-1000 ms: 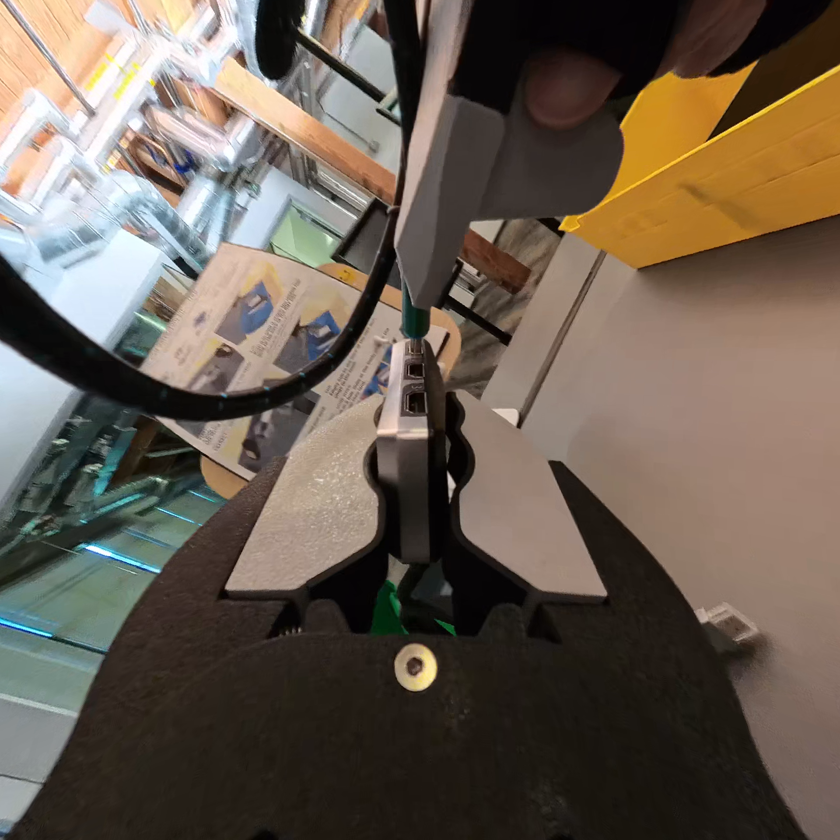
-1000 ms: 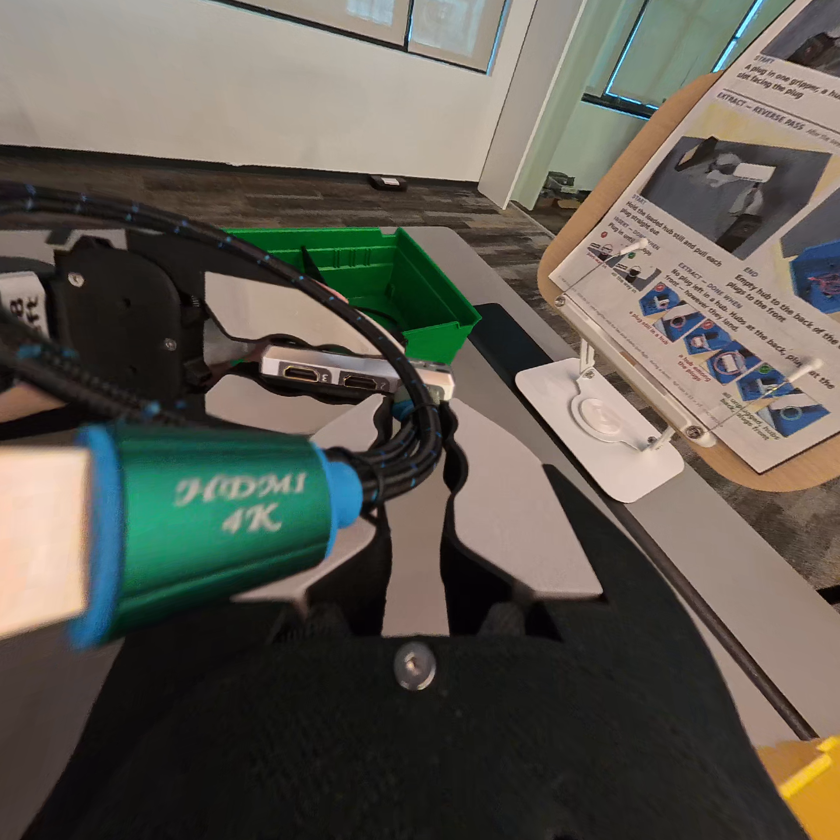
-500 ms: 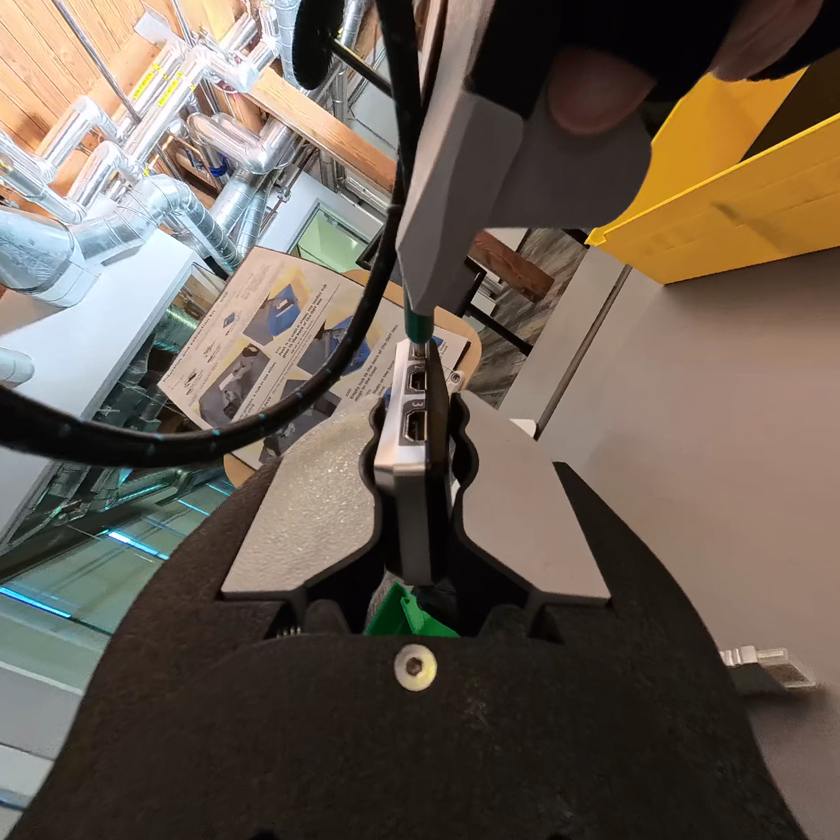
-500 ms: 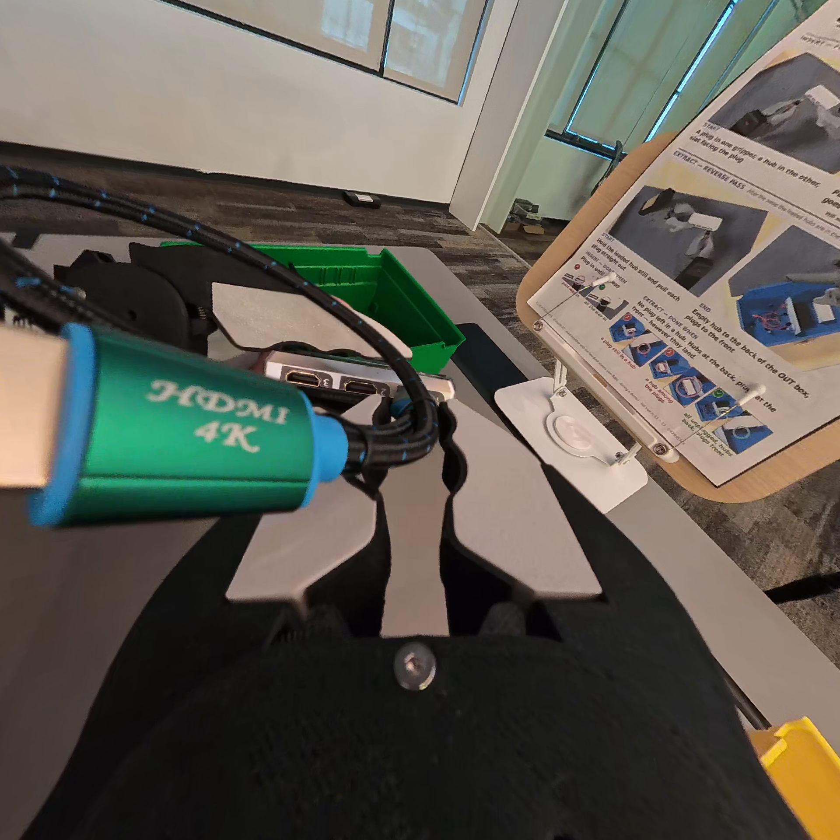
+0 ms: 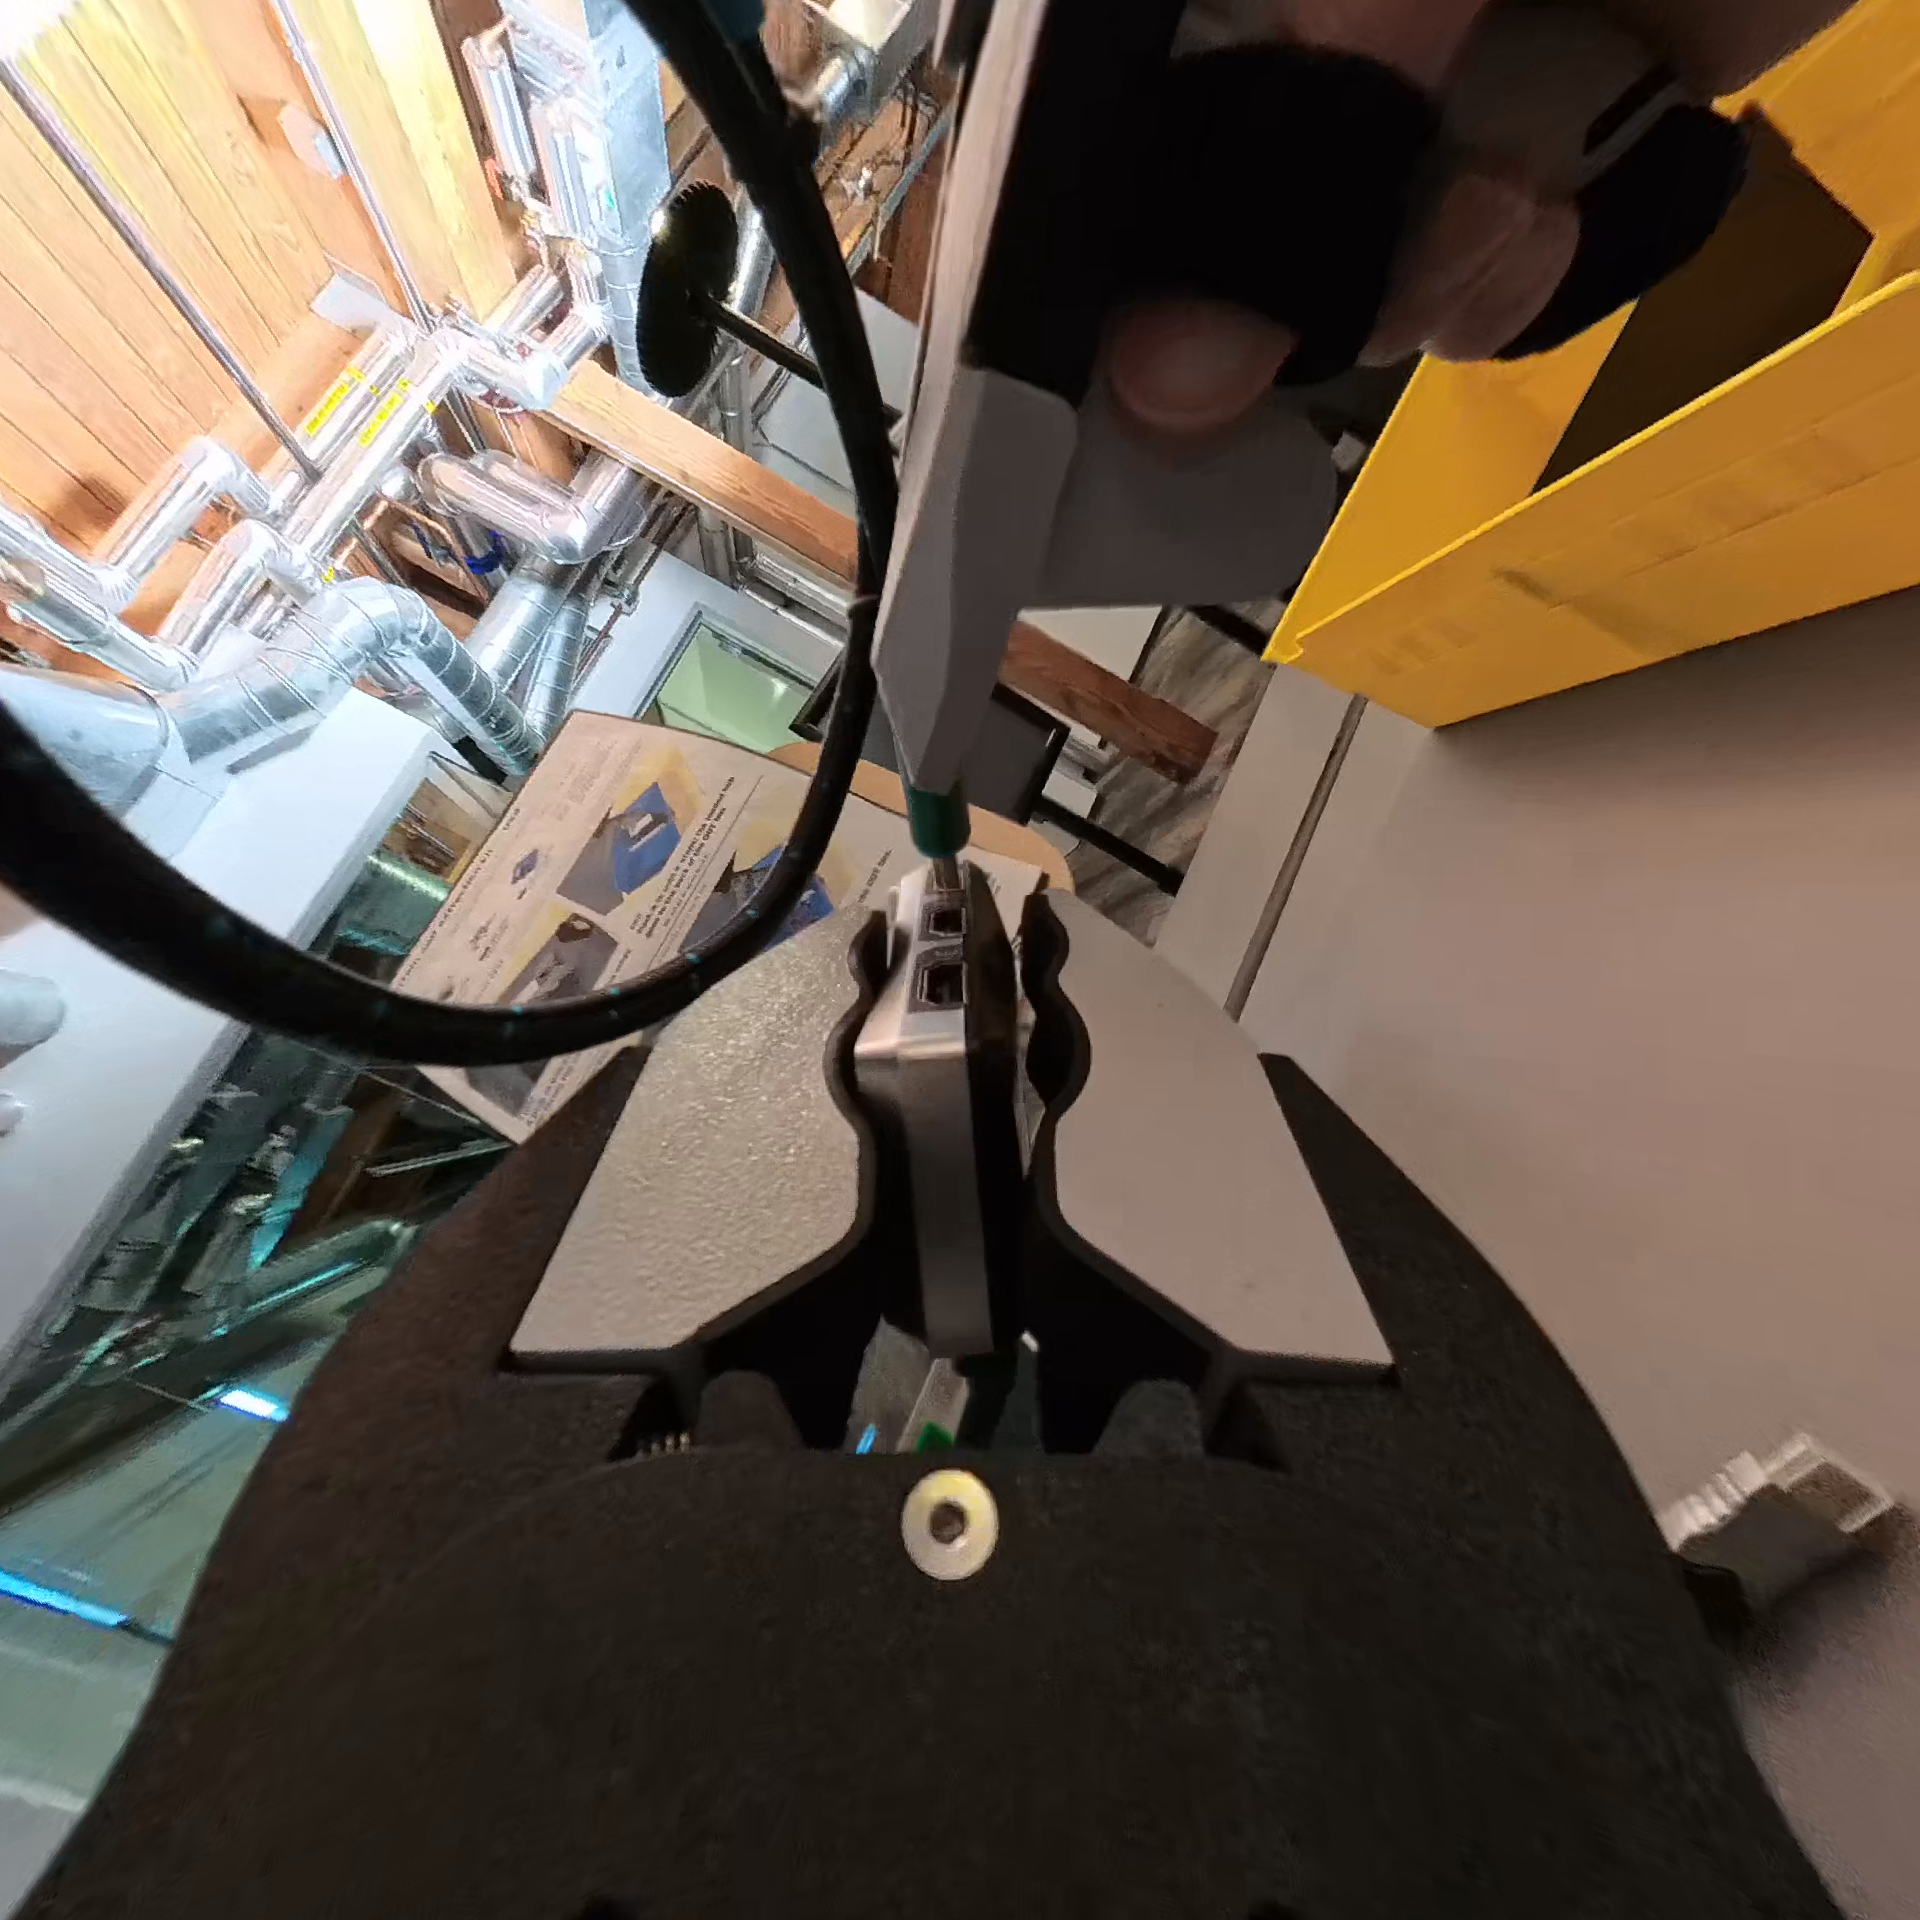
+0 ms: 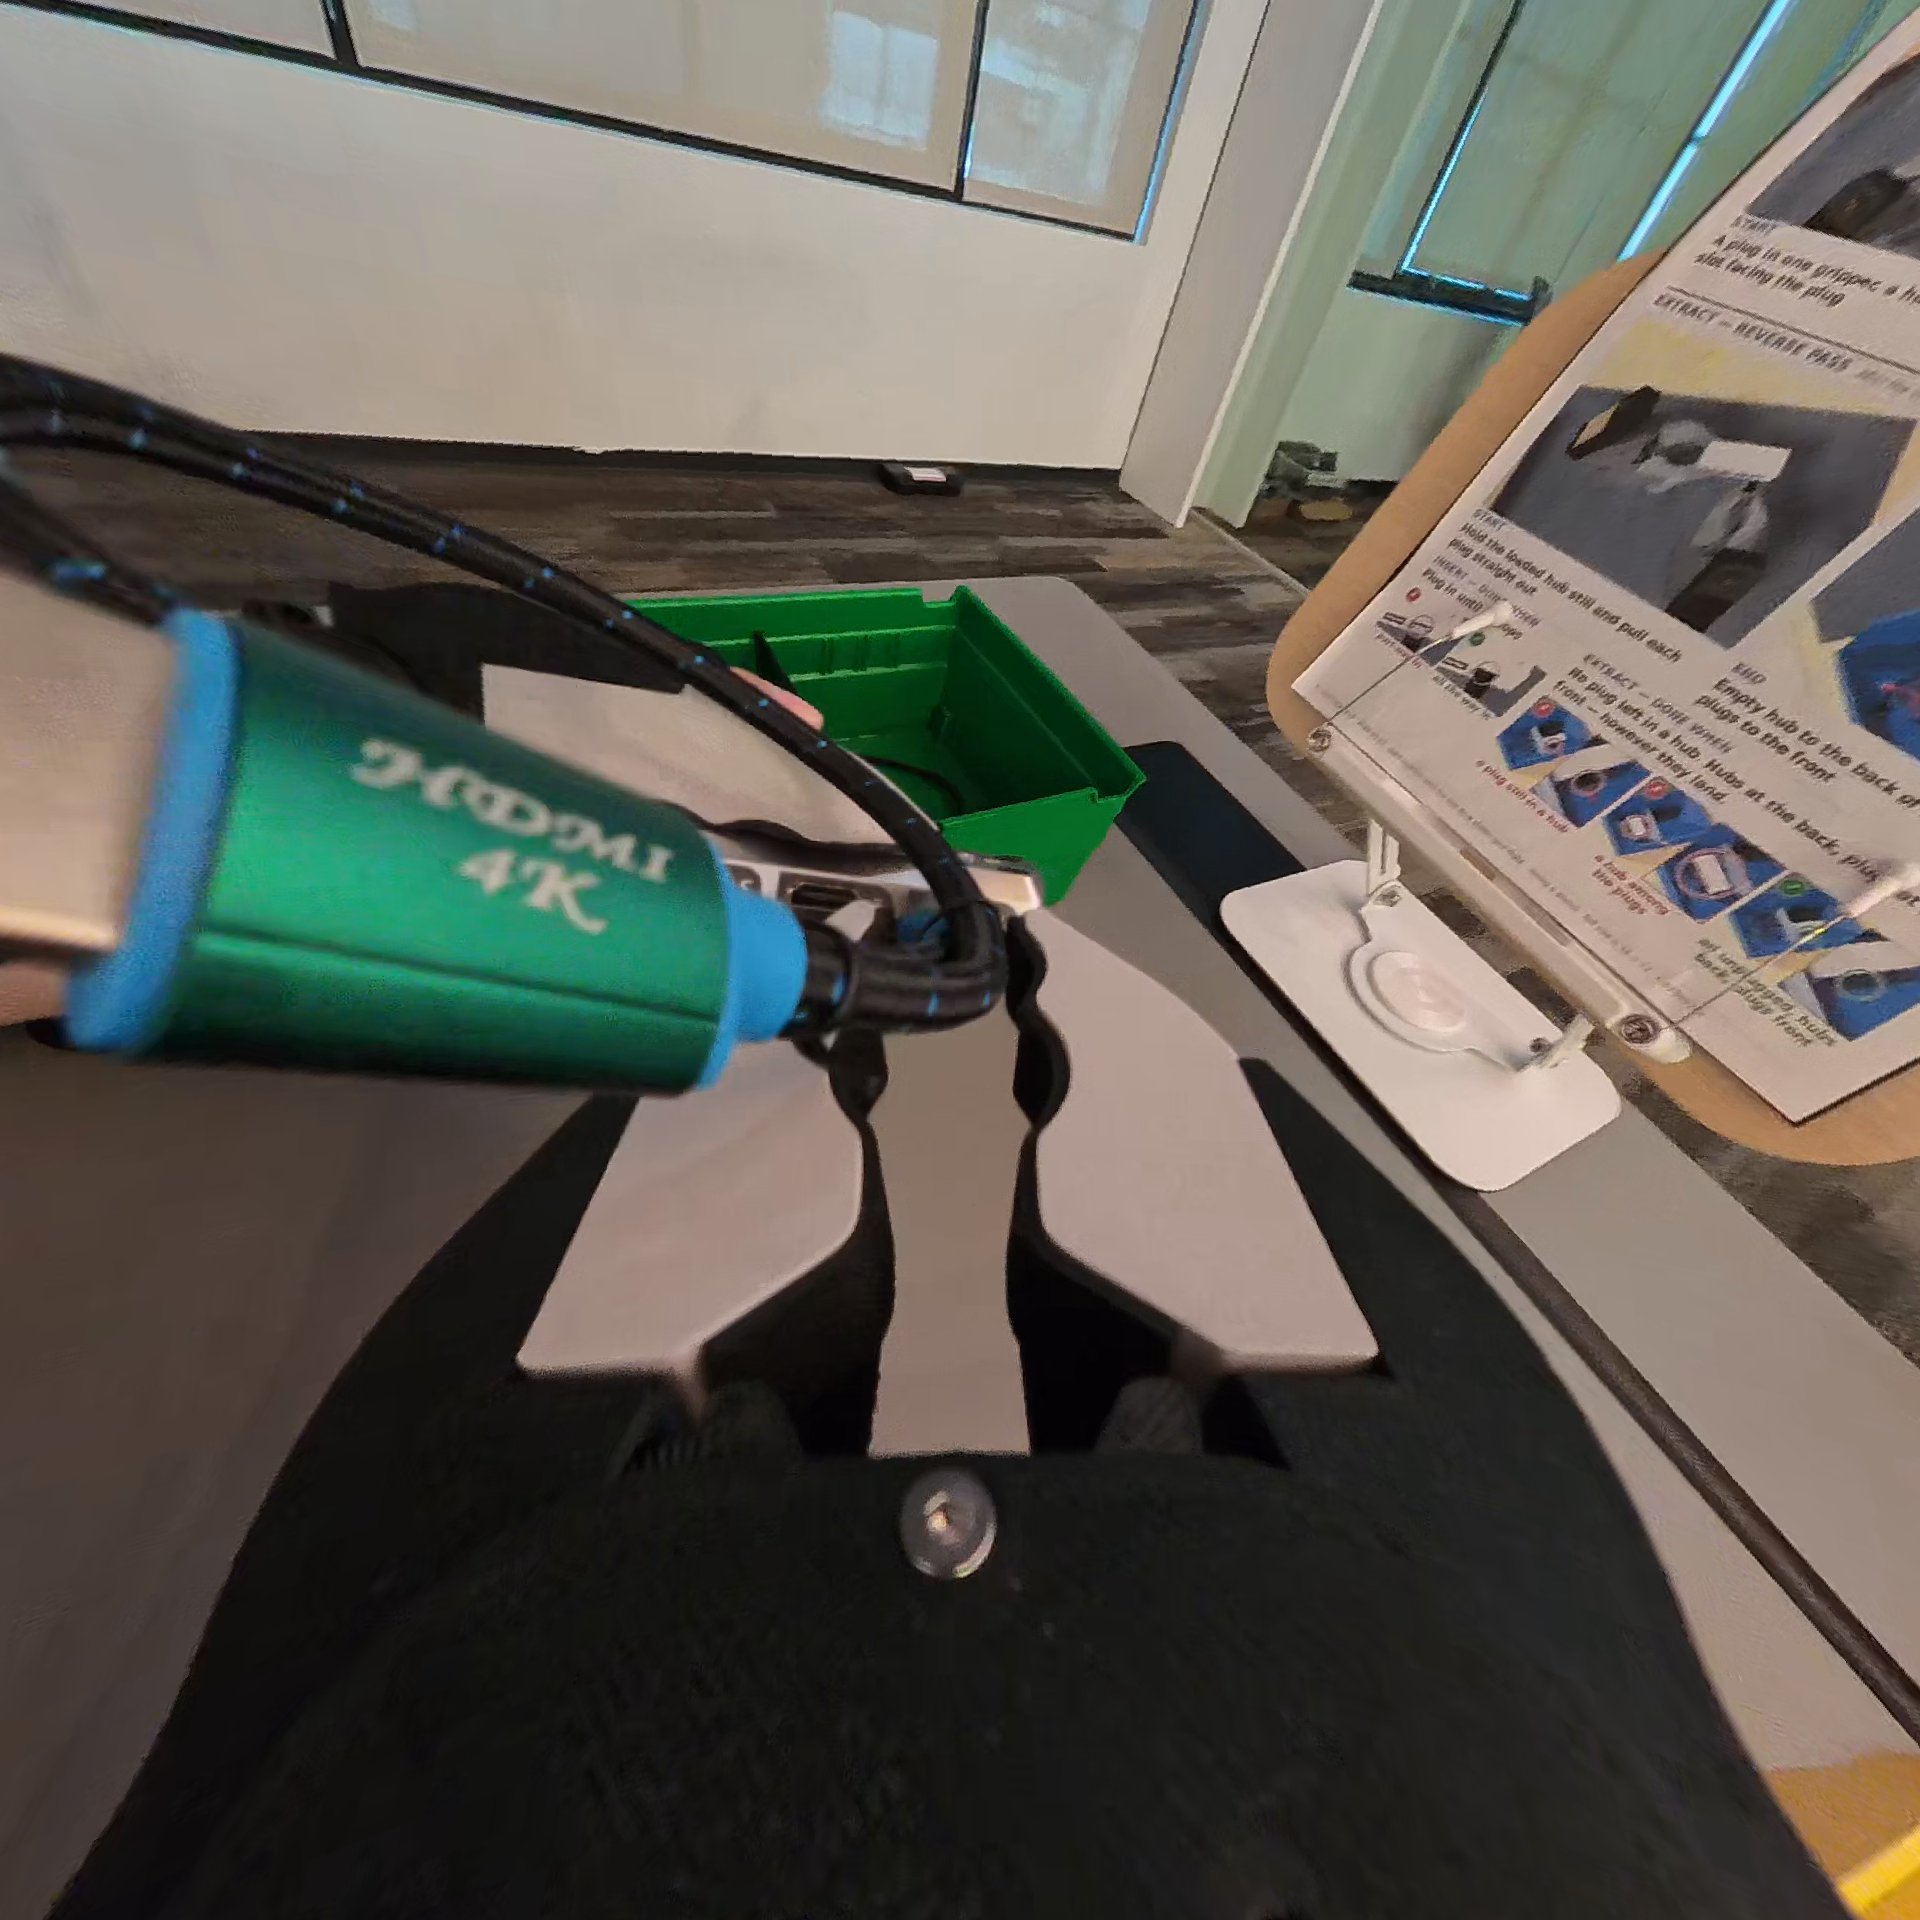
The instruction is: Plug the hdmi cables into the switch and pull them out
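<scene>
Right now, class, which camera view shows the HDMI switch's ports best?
The left wrist view: the switch is clamped in the left claw, with two open ports facing the camera and a green plug at the far one. The right wrist view shows only a sliver of the switch behind the braided cable.

White wall (image 6: 520, 312) with windows (image 6: 1039, 94), patterned carpet (image 6: 831, 520), silver ducts (image 5: 343, 644) under wooden ceiling (image 5: 125, 260)

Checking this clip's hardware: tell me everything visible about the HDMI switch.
The HDMI switch is a slim silver metal box with a dark face, clamped edge-on in the left gripper. Its front edge shows a row of ports: two empty, and at the farthest a green plug meets it. It is off the table.
</scene>
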